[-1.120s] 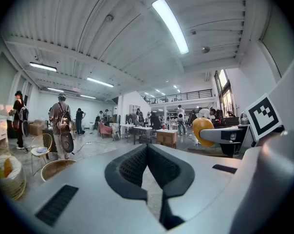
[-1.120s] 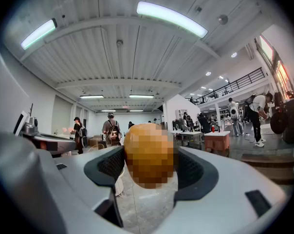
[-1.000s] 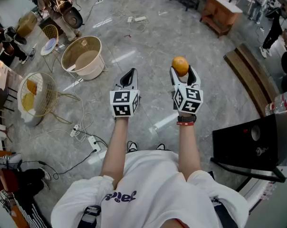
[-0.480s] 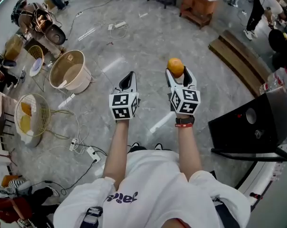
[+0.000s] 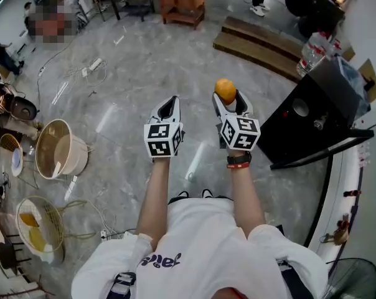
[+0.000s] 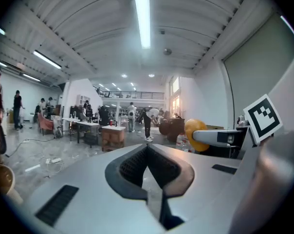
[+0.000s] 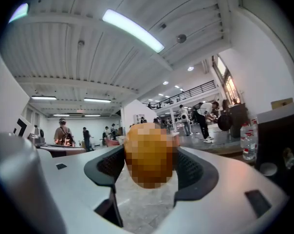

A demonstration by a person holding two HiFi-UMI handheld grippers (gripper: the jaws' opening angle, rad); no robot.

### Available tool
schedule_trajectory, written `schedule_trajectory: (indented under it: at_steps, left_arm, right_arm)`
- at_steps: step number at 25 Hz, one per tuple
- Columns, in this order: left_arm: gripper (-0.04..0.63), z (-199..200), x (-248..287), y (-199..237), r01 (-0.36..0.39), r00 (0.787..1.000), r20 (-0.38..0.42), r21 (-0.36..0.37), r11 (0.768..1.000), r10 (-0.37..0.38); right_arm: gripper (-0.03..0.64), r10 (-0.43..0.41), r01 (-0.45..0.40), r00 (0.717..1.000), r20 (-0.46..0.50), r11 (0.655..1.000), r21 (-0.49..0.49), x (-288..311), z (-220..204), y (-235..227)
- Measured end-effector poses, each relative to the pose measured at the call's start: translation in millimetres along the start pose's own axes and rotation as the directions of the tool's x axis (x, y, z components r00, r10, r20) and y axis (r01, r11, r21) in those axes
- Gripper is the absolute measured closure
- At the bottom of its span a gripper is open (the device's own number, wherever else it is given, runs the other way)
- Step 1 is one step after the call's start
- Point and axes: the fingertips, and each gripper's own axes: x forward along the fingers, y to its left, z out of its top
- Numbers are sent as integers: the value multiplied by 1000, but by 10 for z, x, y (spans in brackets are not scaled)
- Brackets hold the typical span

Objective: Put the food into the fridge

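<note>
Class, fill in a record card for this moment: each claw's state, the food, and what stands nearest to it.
Left claw: shut, empty
Right claw: shut on the orange fruit
Food position: held up in the air between the jaws, not yet put away
Nearest furniture: black cabinet, on the right claw's side

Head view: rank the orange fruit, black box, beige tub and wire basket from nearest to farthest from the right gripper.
1. Orange fruit, held in the right gripper.
2. Black box, to its right.
3. Beige tub, far left.
4. Wire basket, lower left.
</note>
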Motion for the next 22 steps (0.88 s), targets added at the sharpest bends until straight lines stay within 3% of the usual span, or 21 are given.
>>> schedule_trajectory:
  at_steps: [4,9,18,22]
  left_arm:
    - [577,27,245,-237,145,989,-6,47,988,-145]
    - [577,-148,400,-491,307,951,-34,36,951,-306]
    - [577,-502,305,-989,570,820,-91,27,821,-565]
    - [577,-569,267,-1406,654,756,-118,82,752,-644]
  right_arm:
    - [284,-171,170,985,33,985,23,-226,54,-324]
    - [284,-318,317,948,32,948,43,-487,-105,-492]
    - [284,-536,533,844,15,842,83,-1106,-480,-439]
    - [284,-619,614,785,23,782,108,-1481,-533,-640]
